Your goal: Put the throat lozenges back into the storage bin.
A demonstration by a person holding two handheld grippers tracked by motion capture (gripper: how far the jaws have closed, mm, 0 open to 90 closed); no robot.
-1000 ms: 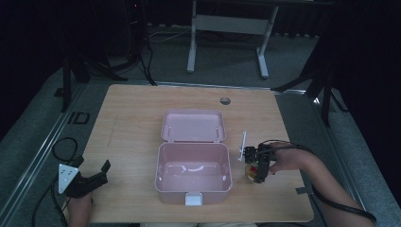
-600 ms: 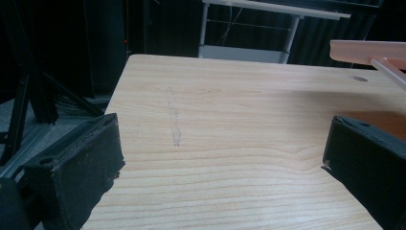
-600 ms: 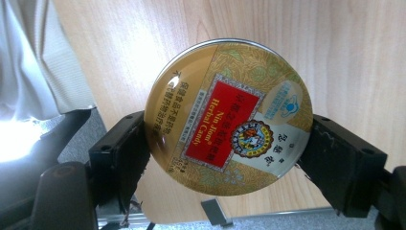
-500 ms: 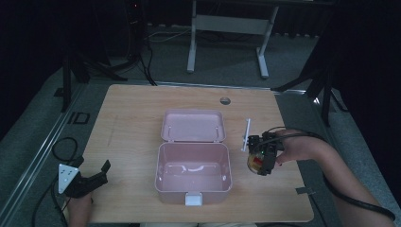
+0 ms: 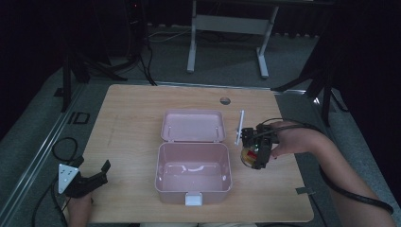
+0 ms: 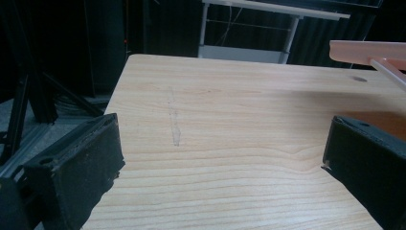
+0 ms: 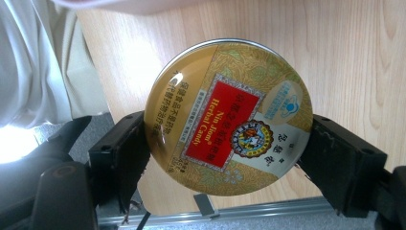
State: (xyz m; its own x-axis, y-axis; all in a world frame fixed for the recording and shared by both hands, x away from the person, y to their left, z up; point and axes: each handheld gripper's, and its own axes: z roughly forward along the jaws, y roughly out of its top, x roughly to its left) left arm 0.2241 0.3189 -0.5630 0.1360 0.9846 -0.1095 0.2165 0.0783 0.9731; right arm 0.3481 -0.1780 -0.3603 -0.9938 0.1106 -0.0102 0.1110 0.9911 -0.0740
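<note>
The right tool [image 5: 255, 152] is hanging just right of the open pink box [image 5: 193, 176], wrist bent inward, pinching a round gold candy tin [image 7: 229, 116] by its rim. Its own view is showing the tin's red label, tilted. The left tool [image 5: 90, 178] is resting spread at the desk's [image 5: 132, 113] near-left corner.

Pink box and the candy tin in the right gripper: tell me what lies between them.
Nothing: in the high view only bare table separates the pink box from the candy tin held by the right gripper.
</note>
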